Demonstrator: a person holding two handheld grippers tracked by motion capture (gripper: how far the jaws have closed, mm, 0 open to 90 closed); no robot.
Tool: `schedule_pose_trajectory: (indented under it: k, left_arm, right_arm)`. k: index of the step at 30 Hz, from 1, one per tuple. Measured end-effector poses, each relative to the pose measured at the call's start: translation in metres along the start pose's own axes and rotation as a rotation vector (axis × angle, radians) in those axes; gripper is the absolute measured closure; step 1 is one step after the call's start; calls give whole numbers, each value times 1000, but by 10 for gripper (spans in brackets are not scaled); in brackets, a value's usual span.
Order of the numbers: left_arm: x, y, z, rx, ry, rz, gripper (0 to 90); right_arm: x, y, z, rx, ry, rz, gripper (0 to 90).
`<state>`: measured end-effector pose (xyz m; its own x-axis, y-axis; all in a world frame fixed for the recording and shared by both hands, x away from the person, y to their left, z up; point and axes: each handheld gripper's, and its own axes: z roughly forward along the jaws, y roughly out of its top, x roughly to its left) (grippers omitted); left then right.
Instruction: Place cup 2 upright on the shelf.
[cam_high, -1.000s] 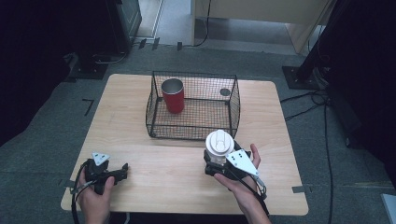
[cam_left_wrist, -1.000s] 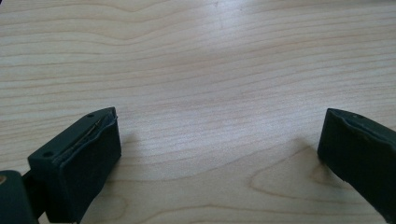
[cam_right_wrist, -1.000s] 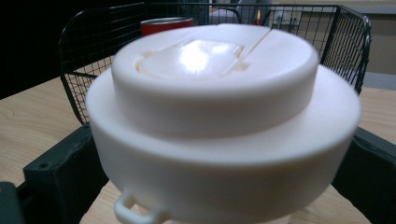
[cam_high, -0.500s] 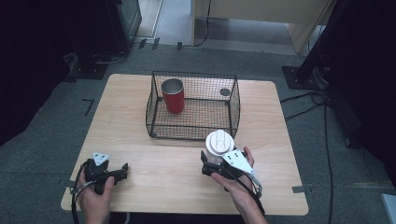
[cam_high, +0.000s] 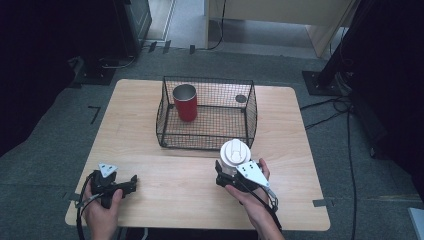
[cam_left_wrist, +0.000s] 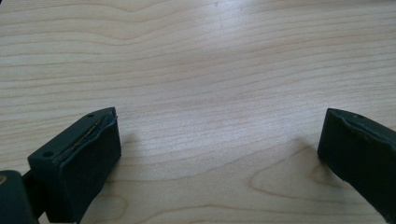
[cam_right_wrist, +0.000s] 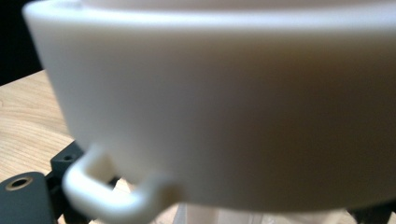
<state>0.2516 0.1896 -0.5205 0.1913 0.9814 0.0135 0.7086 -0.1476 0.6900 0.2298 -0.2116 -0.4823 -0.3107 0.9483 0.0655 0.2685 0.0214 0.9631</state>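
A white lidded cup (cam_high: 235, 152) stands just in front of the wire basket (cam_high: 207, 80). My right gripper (cam_high: 227, 171) is shut on the cup's body below the lid. In the right gripper view the cup's lid (cam_right_wrist: 224, 102) fills the frame, with a small loop tab at its lower left and the black jaws low at either side. My left gripper (cam_high: 131, 181) rests near the table's front left corner. Its jaws are wide open over bare wood (cam_left_wrist: 210, 70), with nothing between the pads (cam_left_wrist: 88, 158). A red cup (cam_high: 185, 102) stands upright inside the basket.
The black wire basket sits at the table's back middle, open on top, with a small dark round thing (cam_high: 241, 98) at its far right. The wooden table (cam_high: 175, 200) has free room between the grippers. Dark equipment and cables lie on the floor around it.
My right hand and gripper body have shifted slightly to the left around the white cup, which stays where it was. The left gripper has not moved.
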Motion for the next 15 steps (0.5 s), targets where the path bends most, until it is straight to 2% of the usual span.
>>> schedule_pose_trajectory:
  k: [2,3,9,12,15]
  left_arm:
    - [0,0,0,0,0,0,0]
    - [0,0,0,0,0,0,0]
    - [0,0,0,-1,-2,0,0]
    - [0,0,0,-2,-4,0,0]
    - [-1,1,1,-2,-7,4,0]
  right_arm:
    - [0,-1,0,-1,2,-9,96]
    - [0,-1,0,-6,-9,-7,154]
    - [-1,-2,-1,-17,-10,-18,159]
    - [0,-3,-2,-38,-21,-38,161]
    - [0,-3,-2,-52,-23,-37,162]
